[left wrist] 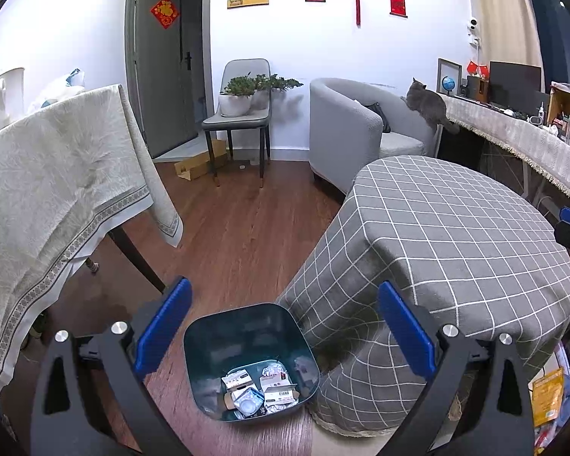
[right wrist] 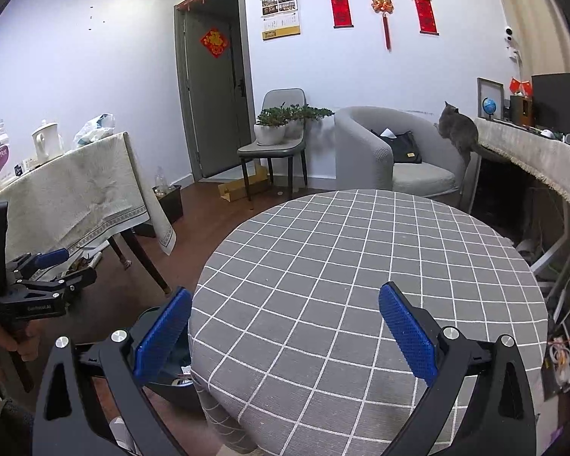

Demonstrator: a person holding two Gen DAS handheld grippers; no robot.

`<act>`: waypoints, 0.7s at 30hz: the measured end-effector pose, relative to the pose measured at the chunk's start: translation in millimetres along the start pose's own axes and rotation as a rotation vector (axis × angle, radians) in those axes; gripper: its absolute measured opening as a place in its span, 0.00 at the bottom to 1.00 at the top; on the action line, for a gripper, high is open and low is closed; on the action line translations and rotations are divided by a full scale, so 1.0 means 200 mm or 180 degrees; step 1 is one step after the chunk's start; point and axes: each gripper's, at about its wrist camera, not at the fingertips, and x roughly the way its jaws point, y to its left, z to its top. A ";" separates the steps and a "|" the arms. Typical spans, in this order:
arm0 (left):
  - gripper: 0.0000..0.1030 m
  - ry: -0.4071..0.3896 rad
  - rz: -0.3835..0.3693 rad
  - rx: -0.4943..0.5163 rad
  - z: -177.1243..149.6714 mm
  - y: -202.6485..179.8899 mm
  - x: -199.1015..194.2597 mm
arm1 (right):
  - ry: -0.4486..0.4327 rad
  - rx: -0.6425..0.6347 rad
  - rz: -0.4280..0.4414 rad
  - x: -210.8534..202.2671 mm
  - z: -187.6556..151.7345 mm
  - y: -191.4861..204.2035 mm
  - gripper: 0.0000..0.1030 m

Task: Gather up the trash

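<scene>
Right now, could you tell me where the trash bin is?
In the left wrist view the trash bin stands on the wooden floor, low centre between the open left gripper fingers, against the checked round table.

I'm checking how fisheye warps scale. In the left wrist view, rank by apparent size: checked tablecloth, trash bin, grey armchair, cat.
1. checked tablecloth
2. trash bin and grey armchair look about alike; the bin is much nearer the camera, so no ranking
3. cat

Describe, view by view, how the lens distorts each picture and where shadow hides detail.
Left wrist view: fisheye bows the door frame; black corners; shadow dims the bin's inner walls. Right wrist view: same bowing, checked tablecloth grid curves; the bin beside it sits in shadow.
</scene>
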 end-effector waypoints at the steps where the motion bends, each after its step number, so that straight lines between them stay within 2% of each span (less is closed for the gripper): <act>1: 0.97 -0.0001 0.0005 0.0003 0.00 0.00 0.00 | 0.0001 0.0000 0.0005 0.00 0.00 0.00 0.97; 21: 0.97 0.0050 0.0017 0.0006 -0.01 -0.01 0.02 | 0.0010 0.0009 0.0015 0.02 0.00 0.01 0.97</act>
